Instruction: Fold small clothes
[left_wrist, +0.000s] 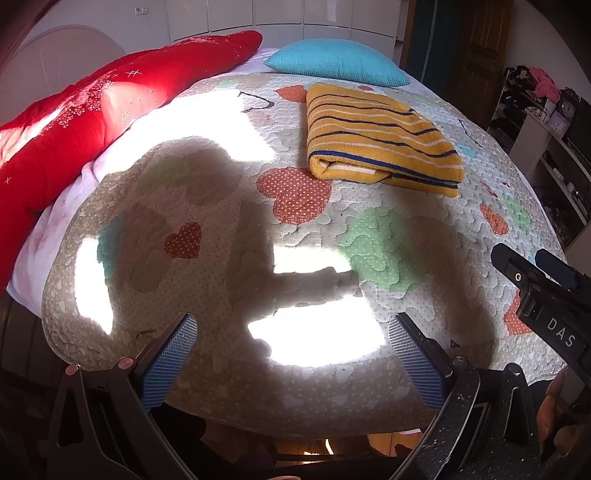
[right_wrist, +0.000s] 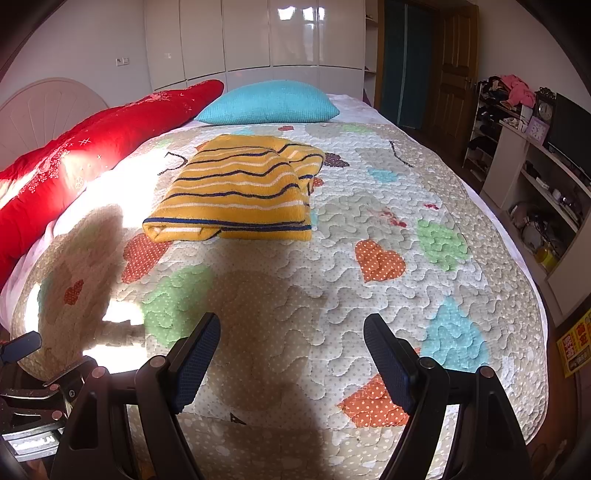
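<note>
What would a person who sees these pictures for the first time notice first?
The eye goes first to the folded yellow striped garment, which lies flat in the middle of the quilted bedspread. Behind it, a turquoise pillow sits at the far end of the bed, and a long red comforter runs along the left side. Near the camera, both the left hand-held gripper and the right hand-held gripper are open and hold nothing.
</note>
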